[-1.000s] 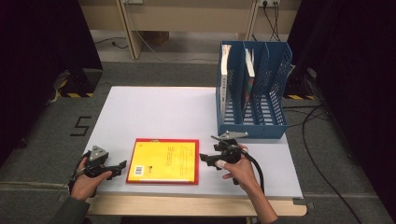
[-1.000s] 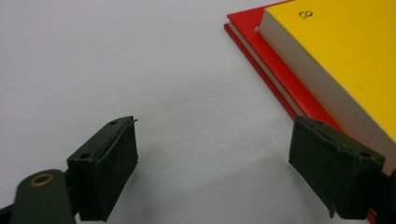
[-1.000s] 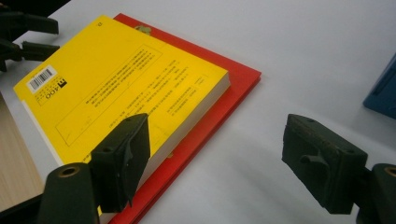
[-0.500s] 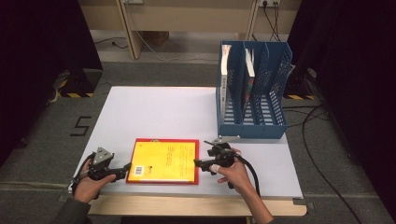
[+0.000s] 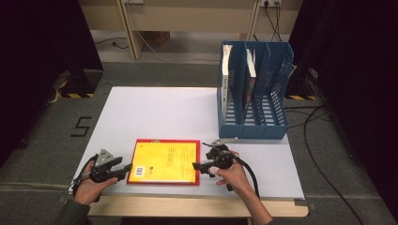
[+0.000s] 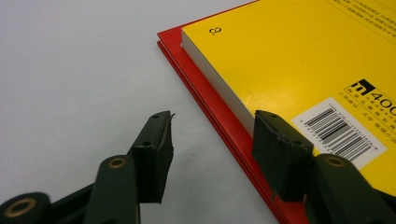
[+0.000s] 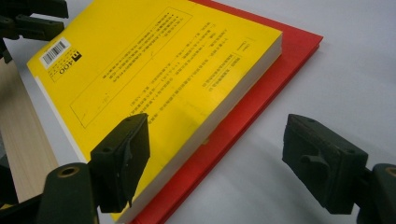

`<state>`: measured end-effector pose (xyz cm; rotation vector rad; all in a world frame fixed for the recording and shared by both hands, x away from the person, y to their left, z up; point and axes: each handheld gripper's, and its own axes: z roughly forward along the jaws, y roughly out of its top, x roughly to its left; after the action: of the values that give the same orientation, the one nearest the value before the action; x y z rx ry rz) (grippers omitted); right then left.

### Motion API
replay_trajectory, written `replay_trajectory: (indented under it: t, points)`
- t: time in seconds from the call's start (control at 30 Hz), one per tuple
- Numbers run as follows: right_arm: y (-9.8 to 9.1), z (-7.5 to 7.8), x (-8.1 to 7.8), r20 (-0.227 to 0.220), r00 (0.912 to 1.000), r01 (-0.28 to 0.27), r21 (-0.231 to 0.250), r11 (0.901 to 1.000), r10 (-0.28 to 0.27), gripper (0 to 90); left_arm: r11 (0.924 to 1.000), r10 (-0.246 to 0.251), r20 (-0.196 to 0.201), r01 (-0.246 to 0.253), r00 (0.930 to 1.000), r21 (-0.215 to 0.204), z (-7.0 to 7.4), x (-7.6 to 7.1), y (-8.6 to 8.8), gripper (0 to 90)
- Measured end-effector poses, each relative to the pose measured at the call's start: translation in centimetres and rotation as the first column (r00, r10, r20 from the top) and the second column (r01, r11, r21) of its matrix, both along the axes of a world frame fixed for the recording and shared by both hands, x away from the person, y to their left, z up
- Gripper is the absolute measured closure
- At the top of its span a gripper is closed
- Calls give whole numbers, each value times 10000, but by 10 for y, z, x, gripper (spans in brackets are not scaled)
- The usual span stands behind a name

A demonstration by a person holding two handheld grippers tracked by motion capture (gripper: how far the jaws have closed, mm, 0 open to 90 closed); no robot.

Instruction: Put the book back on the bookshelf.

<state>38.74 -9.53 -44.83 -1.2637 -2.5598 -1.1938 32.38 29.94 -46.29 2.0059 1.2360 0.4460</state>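
We read a barcode [image 6: 339,131] up close | left hand-held gripper [image 6: 212,154] released at book's [image 5: 164,161] 9 o'clock edge | right hand-held gripper [image 7: 224,154] released, straddling 3 o'clock edge

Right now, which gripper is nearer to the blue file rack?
Right. The right gripper is at the yellow book's right edge, just before the blue file rack. The left gripper is at the book's left edge, farther away.
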Motion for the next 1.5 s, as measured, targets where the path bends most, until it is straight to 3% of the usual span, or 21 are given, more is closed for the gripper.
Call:
replay_trajectory:
  t: [0.03, 0.1, 0.2, 0.3, 0.7, 0.97, 1.3, 1.5]
  points:
    - [0, 0, -1, -90, 9999, 85, 13, 10000, -85, 241, 9995, -215, -194, 211, 9996, -245, -1, 0, -1, 396]
    - [1, -1, 0, -107, 9999, 90, -34, 10000, -90, 241, 9991, -427, -162, 426, 9990, -75, -2, -2, -8, 230]
    - [-1, -2, 1, -101, 9999, 139, -76, 9999, -140, 241, 9977, -593, 68, 590, 9982, 342, 1, -2, -15, 230]
    - [-3, -2, 2, -123, 9996, 244, -123, 9996, -246, 241, 9985, -525, -56, 525, 9986, 120, -1, -1, -13, 228]
    - [-4, -6, 6, -177, 9994, 297, -178, 9994, -301, 242, 9995, -244, -40, 245, 9997, 185, -3, 0, -9, 204]
    - [0, -9, 7, -249, 9992, 303, -213, 9993, -308, 237, 9990, -321, -142, 325, 9994, 310, -5, 0, -12, 198]
    - [5, -13, 9, -421, 9986, 319, 81, 9995, -315, 228, 9984, -483, -96, 485, 9988, 282, -4, -1, -18, 232]
    - [9, -19, 12, -379, 9985, 405, 308, 9987, -393, 162, 9983, -495, -120, 498, 9987, 303, -4, -1, -19, 228]
